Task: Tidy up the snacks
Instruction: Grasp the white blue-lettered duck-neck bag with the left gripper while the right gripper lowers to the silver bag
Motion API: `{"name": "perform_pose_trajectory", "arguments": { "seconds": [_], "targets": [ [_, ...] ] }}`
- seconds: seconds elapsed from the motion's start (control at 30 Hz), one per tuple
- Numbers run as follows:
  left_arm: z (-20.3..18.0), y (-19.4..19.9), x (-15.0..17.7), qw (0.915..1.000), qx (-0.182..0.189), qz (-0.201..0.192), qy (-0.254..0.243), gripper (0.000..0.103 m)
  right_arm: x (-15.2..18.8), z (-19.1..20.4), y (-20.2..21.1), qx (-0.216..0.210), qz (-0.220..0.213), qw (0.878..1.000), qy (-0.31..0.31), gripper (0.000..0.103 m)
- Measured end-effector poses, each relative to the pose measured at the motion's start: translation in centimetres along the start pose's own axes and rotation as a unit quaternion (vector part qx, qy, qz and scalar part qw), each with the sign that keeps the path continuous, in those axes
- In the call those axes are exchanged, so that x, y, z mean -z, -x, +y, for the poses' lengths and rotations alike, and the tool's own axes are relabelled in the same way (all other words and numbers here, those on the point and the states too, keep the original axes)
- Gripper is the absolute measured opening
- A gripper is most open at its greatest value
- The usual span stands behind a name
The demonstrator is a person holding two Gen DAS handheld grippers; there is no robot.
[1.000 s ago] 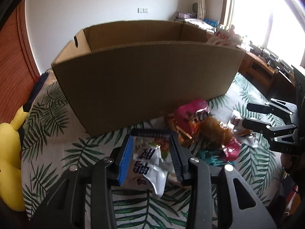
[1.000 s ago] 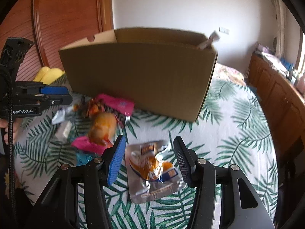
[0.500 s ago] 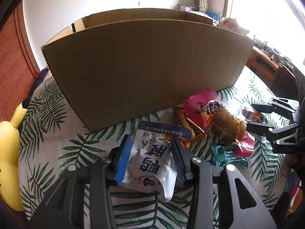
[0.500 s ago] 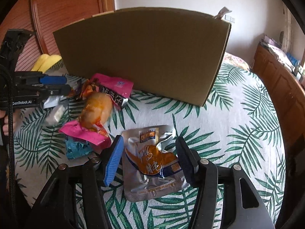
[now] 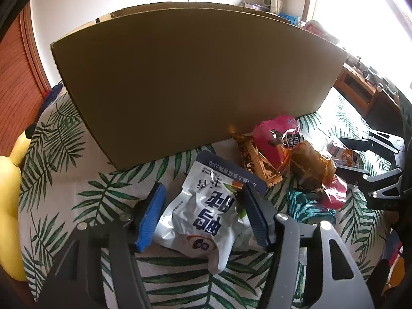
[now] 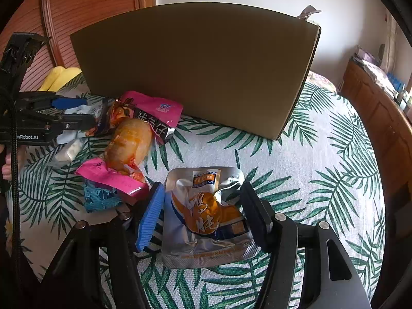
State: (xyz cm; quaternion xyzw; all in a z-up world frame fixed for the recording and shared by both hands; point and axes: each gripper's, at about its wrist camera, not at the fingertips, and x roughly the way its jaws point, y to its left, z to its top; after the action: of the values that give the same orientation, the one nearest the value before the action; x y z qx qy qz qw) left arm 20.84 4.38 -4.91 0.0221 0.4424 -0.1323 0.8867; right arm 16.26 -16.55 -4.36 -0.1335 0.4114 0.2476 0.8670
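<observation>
A white snack pouch [image 5: 206,213] with blue print lies on the leaf-print cloth [image 5: 64,193] between the fingers of my left gripper [image 5: 202,190]. Its jaws are opening, and a gap shows beside the blue left pad [image 5: 152,216]. A silver and orange pouch [image 6: 206,213] lies flat between the fingers of my right gripper [image 6: 202,186], whose jaws are opening too. Just beyond both stands a big cardboard box [image 5: 195,82], its near wall hiding the inside. My left gripper [image 6: 90,109] also shows at the left of the right wrist view, and my right gripper [image 5: 340,153] at the right of the left wrist view.
Between the grippers lies a pile: a pink bag [image 6: 152,108], an orange drumstick pack [image 6: 128,141], a flat pink packet [image 6: 113,180], a teal packet [image 6: 100,198] and a gold-brown packet [image 5: 257,162]. A yellow plush [image 5: 7,206] is far left, and wooden cabinets [image 6: 381,118] line the right.
Both pairs of jaws have widened around their pouches. The white pouch now rests on the cloth. The box stands taller in both views, and its open top no longer shows.
</observation>
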Motion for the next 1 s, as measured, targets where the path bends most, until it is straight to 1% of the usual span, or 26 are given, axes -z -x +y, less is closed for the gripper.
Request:
{"name": "perform_pose_trajectory", "arguments": {
  "seconds": [0.13, 0.3, 0.4, 0.5, 0.63, 0.87, 1.0],
  "targets": [
    [-0.1, 0.2, 0.0, 1.0000, 0.003, 0.006, 0.000, 0.062, 0.1, 0.0, 0.0, 0.000, 0.000, 1.000, 0.000, 0.063],
    [0.2, 1.8, 0.1, 0.9994, 0.025, -0.011, 0.020, 0.062, 0.1, 0.0, 0.1, 0.001, 0.000, 1.000, 0.000, 0.063],
    [0.0, 2.4, 0.1, 0.9994, 0.028, -0.015, 0.015, 0.062, 0.1, 0.0, 0.0, 0.001, 0.000, 1.000, 0.000, 0.063],
    [-0.4, 2.4, 0.3, 0.9996, 0.028, -0.007, 0.003, 0.062, 0.1, 0.0, 0.0, 0.001, 0.000, 1.000, 0.000, 0.064],
    [-1.8, 0.9, 0.4, 0.9996, 0.015, 0.017, -0.016, 0.062, 0.1, 0.0, 0.0, 0.001, 0.000, 1.000, 0.000, 0.064],
    [-3.2, 0.3, 0.3, 0.9989, -0.016, 0.018, -0.040, 0.063, 0.1, 0.0, 0.0, 0.001, 0.000, 1.000, 0.000, 0.064],
    [-3.1, -0.3, -0.2, 0.9989, -0.026, 0.020, -0.033, 0.064, 0.2, 0.0, 0.0, 0.001, 0.000, 1.000, 0.000, 0.064]
  ]
}}
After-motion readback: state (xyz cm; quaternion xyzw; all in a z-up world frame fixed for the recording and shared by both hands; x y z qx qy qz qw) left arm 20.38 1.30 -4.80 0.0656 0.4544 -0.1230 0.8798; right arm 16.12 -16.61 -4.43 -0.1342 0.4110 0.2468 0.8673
